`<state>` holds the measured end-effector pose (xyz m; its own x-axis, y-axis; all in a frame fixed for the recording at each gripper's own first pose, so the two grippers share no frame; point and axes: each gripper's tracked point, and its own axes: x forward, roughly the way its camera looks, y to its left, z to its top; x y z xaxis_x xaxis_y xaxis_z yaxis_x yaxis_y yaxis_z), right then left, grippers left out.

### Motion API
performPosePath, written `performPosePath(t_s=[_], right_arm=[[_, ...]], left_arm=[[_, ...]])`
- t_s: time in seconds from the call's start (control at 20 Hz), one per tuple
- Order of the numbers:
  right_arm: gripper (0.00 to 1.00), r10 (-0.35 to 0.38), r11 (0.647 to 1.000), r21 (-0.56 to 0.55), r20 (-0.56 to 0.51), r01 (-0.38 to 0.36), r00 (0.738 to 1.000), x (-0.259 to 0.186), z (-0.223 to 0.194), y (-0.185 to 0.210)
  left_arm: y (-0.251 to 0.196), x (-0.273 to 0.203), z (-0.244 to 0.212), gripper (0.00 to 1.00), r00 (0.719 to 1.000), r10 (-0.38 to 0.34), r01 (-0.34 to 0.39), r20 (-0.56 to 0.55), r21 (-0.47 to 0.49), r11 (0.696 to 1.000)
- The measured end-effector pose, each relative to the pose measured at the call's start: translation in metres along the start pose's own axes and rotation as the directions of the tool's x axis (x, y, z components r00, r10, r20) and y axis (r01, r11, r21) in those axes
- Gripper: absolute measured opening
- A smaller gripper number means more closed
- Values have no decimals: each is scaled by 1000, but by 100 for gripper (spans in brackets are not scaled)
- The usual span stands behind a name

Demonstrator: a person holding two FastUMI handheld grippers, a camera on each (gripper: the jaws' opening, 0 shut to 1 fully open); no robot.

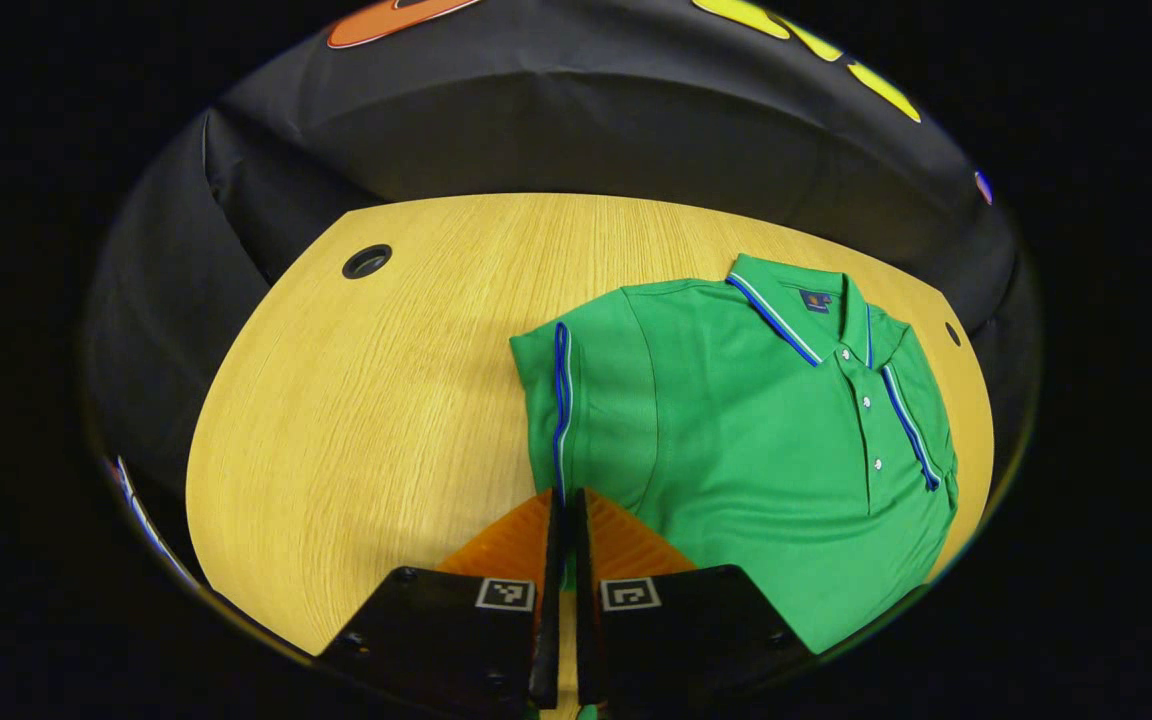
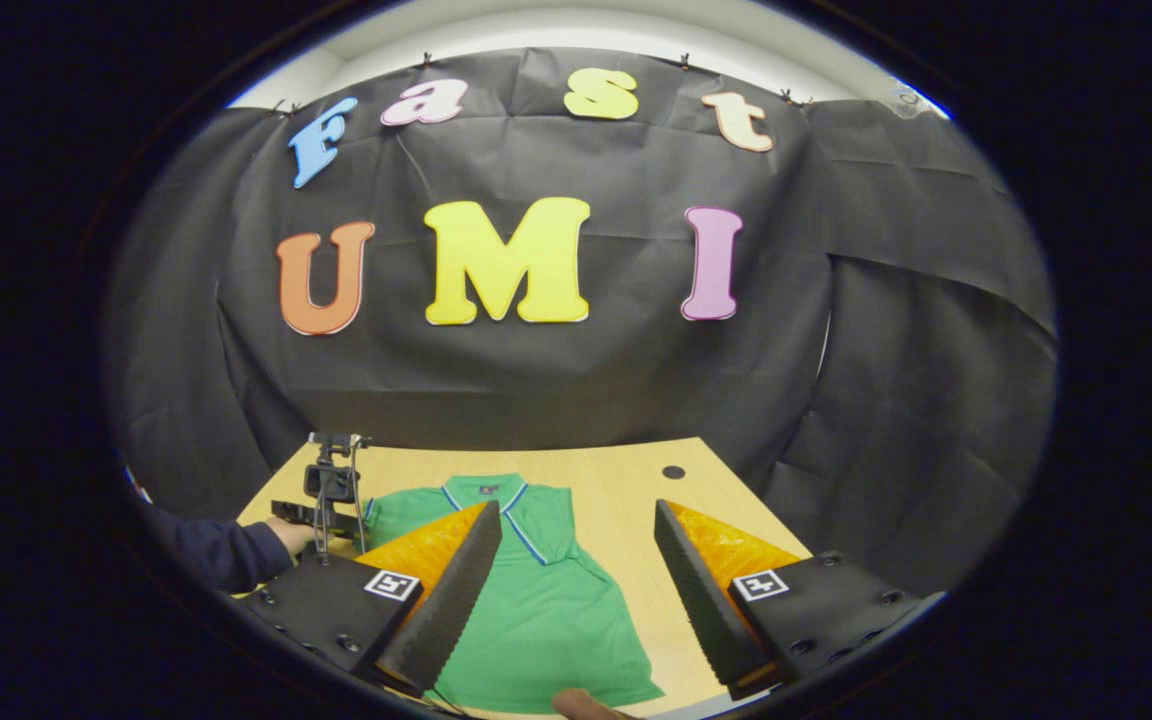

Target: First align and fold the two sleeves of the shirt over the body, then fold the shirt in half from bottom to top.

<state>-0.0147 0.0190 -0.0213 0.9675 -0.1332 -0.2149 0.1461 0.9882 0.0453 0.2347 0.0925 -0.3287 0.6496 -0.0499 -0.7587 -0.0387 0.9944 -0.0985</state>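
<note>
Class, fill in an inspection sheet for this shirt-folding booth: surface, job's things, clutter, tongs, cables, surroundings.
Surface: wooden table with a round cable hole.
Job's things: green polo shirt lying flat, collar toward the booth wall; one sleeve already folded over the body.
Clutter: nothing seen.
Tongs: left tongs shut on the sleeve's striped edge; right tongs open above the shirt.
Cables: nothing seen.
Surroundings: black cloth wall; a person's dark sleeve at the table's far side.

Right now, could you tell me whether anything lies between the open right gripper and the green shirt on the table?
Nothing visible does. The right gripper hangs open above the green shirt, with only bare table beside the cloth. The left gripper sits off at the shirt's far sleeve edge, outside that path.
</note>
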Motion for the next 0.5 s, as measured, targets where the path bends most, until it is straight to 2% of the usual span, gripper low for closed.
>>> performPosePath(t_s=[0.1, 0.25, 0.35, 0.5], right_arm=[[97, 0, 1000, 5, 5, -1, 1000, -2, 4, -2], [98, 2, 1000, 5, 6, -3, 1000, -1, 3, -4], [98, 4, 1000, 0, -5, -4, 1000, 0, -1, -4], [97, 9, 1000, 1, -17, -9, 1000, 1, -4, -3]], left_arm=[[-2, 0, 2, 7, 1000, 0, 0, 2, 12, 1000], [-12, -5, -4, 4, 998, -48, 49, -36, 26, 998], [-11, -4, -6, 3, 998, -41, 43, -51, 35, 998], [-7, -14, 10, 3, 1000, -2, 2, 1, 78, 997]])
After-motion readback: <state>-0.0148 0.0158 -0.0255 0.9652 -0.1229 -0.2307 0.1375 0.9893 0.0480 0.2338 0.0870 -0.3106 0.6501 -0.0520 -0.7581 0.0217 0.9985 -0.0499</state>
